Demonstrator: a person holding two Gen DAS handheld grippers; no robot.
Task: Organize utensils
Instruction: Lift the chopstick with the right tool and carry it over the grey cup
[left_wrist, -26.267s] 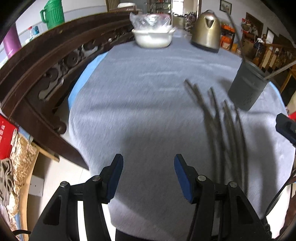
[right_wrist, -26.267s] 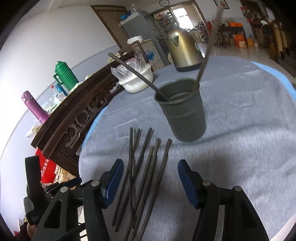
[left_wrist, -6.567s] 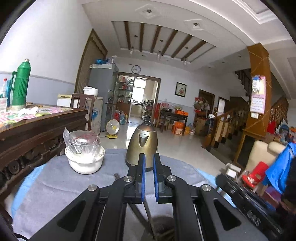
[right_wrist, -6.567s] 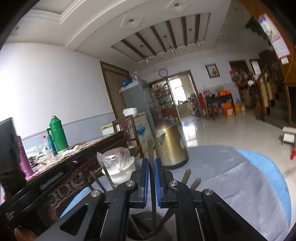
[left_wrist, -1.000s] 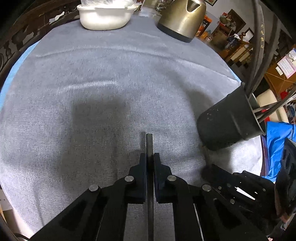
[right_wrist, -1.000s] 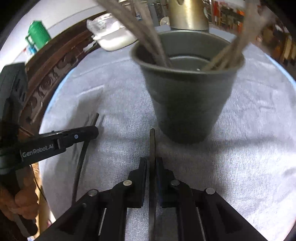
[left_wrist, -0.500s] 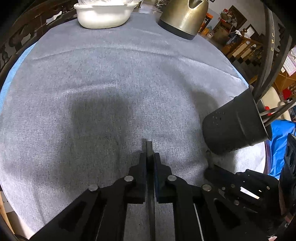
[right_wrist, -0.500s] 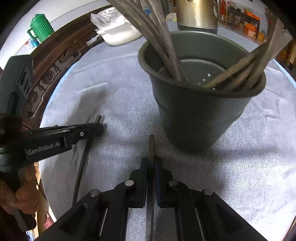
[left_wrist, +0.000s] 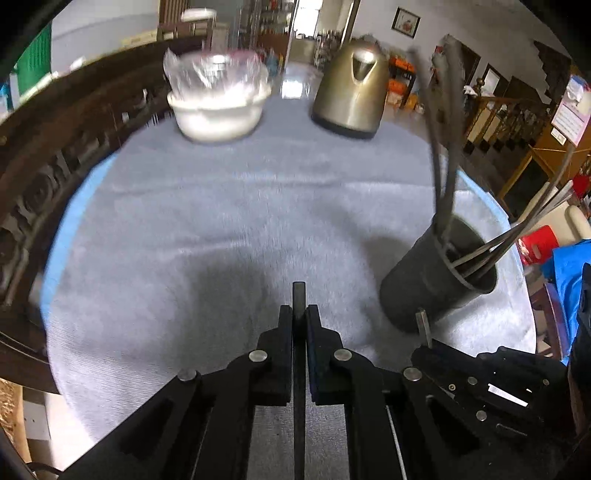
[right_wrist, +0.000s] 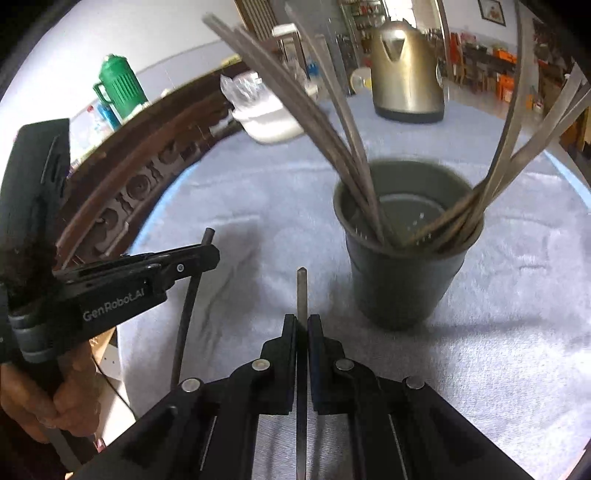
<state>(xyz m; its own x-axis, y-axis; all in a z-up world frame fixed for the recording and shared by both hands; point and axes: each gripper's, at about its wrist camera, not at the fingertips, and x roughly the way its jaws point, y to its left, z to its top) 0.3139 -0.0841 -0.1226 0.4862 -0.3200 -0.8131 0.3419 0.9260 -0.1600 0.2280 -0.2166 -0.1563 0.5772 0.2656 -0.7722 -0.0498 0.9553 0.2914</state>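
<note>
— On the grey-clothed tabletop, what does the left wrist view give?

— At six o'clock the left tool is clamped narrow on a dark chopstick whose square end pokes just past the pads. At three o'clock stands the dark holder cup, leaning in this lens, with a bundle of chopsticks fanning out of it. At four o'clock the right tool shows only from the side, a pale stick end rising from it just beside the cup's base. At twelve, a white bowl under plastic wrap and a brass-coloured kettle, blurred.

— And the right wrist view?

— Its tool is likewise pinched shut on a second chopstick, tip pointing toward twelve. The cup sits at two o'clock, and only here can you see inside: a perforated bottom, sticks leaning on opposite rims. At nine o'clock the left tool appears sidelong, its chopstick hanging down through it, and a hand gripping the handle. A green flask stands at eleven, beyond a carved wooden rail.
</note>
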